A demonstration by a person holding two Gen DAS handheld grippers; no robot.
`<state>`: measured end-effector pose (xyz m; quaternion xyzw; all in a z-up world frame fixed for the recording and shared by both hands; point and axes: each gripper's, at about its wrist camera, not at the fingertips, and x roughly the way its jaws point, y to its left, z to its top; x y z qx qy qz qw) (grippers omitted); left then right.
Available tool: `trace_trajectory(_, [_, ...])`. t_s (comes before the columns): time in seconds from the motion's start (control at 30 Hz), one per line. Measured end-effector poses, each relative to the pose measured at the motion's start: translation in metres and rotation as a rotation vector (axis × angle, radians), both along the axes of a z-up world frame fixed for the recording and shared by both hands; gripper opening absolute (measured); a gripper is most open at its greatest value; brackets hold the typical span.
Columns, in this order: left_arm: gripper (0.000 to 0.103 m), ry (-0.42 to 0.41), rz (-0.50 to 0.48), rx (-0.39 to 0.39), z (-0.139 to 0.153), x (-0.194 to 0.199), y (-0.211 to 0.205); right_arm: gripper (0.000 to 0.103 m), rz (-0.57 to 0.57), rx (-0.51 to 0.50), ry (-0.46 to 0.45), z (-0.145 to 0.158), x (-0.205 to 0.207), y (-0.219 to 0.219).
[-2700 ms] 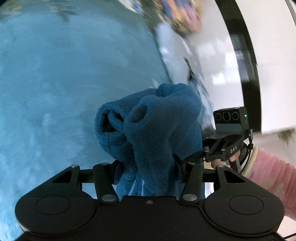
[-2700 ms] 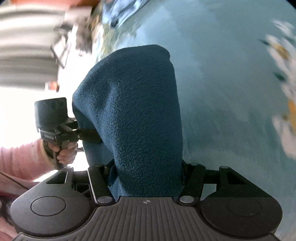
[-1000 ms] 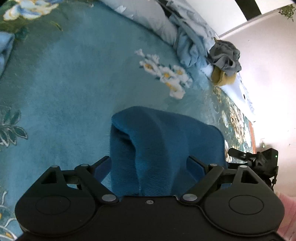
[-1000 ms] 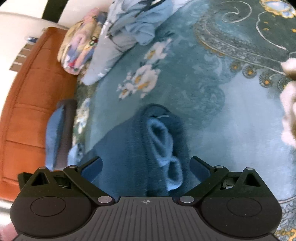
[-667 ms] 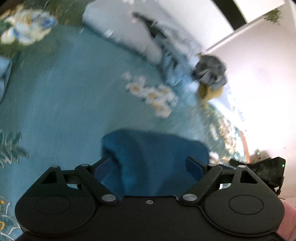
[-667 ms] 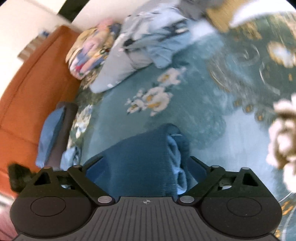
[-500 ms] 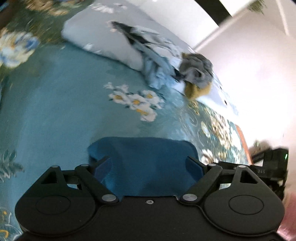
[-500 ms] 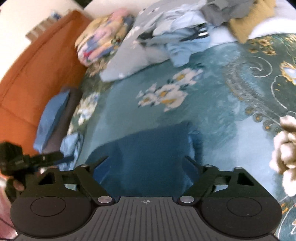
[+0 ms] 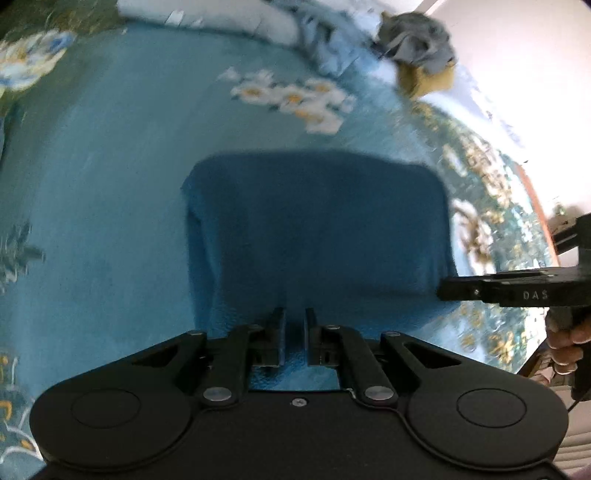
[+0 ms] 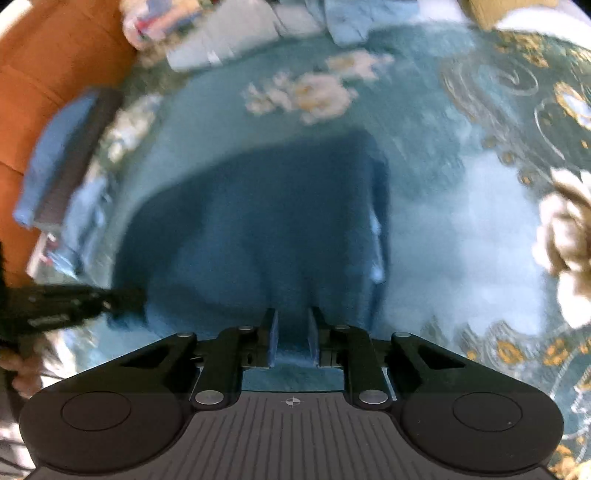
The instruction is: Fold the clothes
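Fleece garment (image 9: 317,225), dark teal and already folded into a thick rectangle, lies flat on the teal floral bedspread (image 9: 110,155), with its near edge reaching in between the fingers of both tools. The left gripper (image 9: 294,334) has its jaws drawn close together with the near hem of the fleece between them, apparently nipping it; the right gripper (image 10: 291,338) stands the same way, jaws narrowed on the near edge of the fleece at its right end, where lighter inner layers show along the right side. The two grips sit close beside each other on the same edge. The main risk, as I judge it, is that each pinch catches only the top layers of the stack: lifting would then peel the fold open and let the lower layers sag out. Pulling the two tools unevenly, or one letting go before the other, would skew the rectangle and drag it over the bedspread. Motion blur hides how deep the fabric sits in each pinch, so a shallow hold could slip. At the far side an unfolded clothes heap (image 9: 413,29) and a grey pillow (image 10: 221,40) lie well apart from the fleece.
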<state>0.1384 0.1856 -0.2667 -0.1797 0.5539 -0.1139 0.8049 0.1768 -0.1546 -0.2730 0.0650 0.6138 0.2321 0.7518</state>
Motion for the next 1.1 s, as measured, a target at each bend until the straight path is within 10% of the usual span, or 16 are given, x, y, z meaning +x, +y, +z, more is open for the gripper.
trace_trajectory(0.77, [0.006,0.040,0.075,-0.131,-0.026,0.000,0.017,0.014,0.018,-0.032,0.038,-0.024,0.009,0.009])
trace_trajectory(0.87, [0.030,-0.016,0.084,-0.195,-0.003,-0.005,0.024,0.020,0.020,0.014,0.026,-0.011,0.008,0.003])
trace_trajectory(1.1, [0.076,-0.145,0.119,-0.102,0.028,0.005,0.038,0.080,-0.117,0.148,-0.070,0.014,0.017,-0.037])
